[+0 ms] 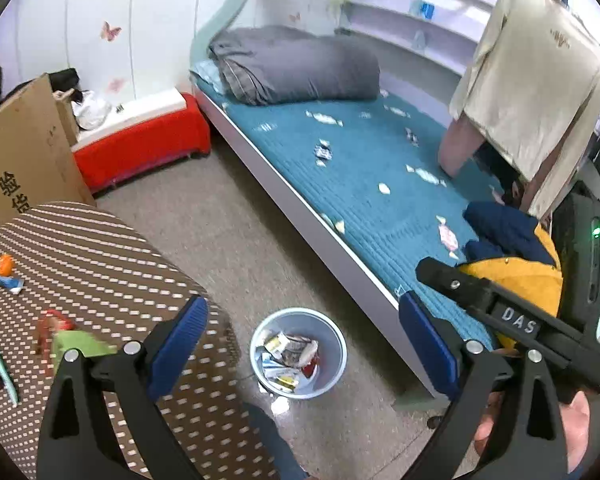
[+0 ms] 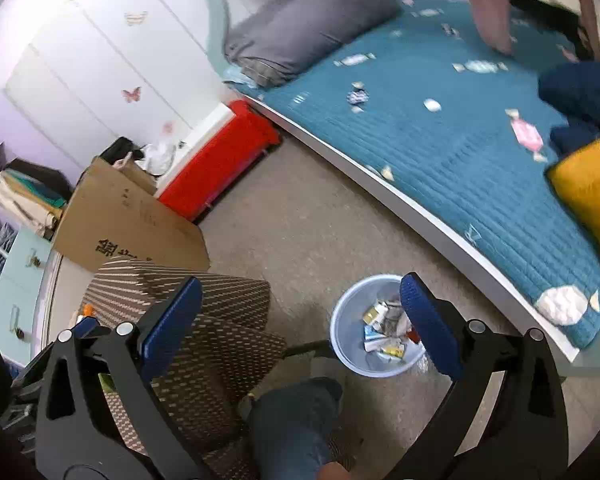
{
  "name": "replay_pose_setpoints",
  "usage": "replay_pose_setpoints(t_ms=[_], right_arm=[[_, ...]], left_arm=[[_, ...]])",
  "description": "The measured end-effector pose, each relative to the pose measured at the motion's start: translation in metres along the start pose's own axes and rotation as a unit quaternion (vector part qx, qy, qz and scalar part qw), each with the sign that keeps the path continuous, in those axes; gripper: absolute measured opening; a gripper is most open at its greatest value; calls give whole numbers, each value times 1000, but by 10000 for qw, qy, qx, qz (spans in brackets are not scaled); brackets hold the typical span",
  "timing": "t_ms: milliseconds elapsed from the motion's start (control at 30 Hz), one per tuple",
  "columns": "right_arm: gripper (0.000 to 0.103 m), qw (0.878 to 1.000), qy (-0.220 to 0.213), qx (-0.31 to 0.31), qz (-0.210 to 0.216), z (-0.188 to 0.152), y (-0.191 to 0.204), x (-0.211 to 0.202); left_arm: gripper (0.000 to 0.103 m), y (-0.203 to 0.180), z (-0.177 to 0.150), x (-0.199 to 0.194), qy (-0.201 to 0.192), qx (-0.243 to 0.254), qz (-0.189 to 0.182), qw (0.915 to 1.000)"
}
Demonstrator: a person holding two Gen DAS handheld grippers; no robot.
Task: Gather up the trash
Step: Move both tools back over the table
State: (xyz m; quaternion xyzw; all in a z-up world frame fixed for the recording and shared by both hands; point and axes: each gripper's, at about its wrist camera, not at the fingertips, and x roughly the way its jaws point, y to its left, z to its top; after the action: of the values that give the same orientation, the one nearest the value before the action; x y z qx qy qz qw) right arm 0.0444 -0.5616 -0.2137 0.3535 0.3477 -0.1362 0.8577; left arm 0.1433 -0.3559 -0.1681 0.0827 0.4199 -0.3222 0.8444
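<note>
A pale blue bin (image 1: 334,376) stands on the floor beside the bed, holding several crumpled wrappers (image 1: 290,354). My left gripper (image 1: 304,310) hovers open above it, nothing between its blue pads. Several candy wrappers lie scattered on the teal bedspread (image 1: 364,168), among them a dark patterned one (image 1: 323,151) and a pink one (image 1: 448,236). In the right wrist view my right gripper (image 2: 302,284) is also open and empty, above and left of the bin (image 2: 340,322). The pink wrapper (image 2: 526,134) and a large white one (image 2: 562,304) lie on the bed.
A brown dotted table (image 1: 100,260) with toys is at the left, with a cardboard box (image 1: 24,152) and a red chest (image 1: 140,144) behind. A grey duvet (image 1: 296,64), yellow and blue clothes (image 1: 512,240) and hanging garments (image 1: 532,80) crowd the bed. A person's knee (image 2: 296,412) is below.
</note>
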Motion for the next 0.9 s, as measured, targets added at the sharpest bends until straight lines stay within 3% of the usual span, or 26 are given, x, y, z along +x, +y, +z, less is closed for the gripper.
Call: replay_pose_setpoints(t_ms=[233, 600, 800, 900], right_arm=[[97, 9980, -239, -547, 210, -5, 61, -29], [97, 9864, -355, -1548, 425, -30, 156, -48], [97, 9771, -178, -2069, 466, -55, 199, -35], [97, 9709, -46, -2343, 494, -70, 217, -24]], left_arm=[[95, 36, -7, -59, -567, -117, 203, 9981], [95, 114, -34, -114, -1017, -642, 649, 9906], [95, 169, -61, -139, -1171, -1092, 1152, 9804], [95, 196, -76, -147, -1215, -1420, 1504, 9708]])
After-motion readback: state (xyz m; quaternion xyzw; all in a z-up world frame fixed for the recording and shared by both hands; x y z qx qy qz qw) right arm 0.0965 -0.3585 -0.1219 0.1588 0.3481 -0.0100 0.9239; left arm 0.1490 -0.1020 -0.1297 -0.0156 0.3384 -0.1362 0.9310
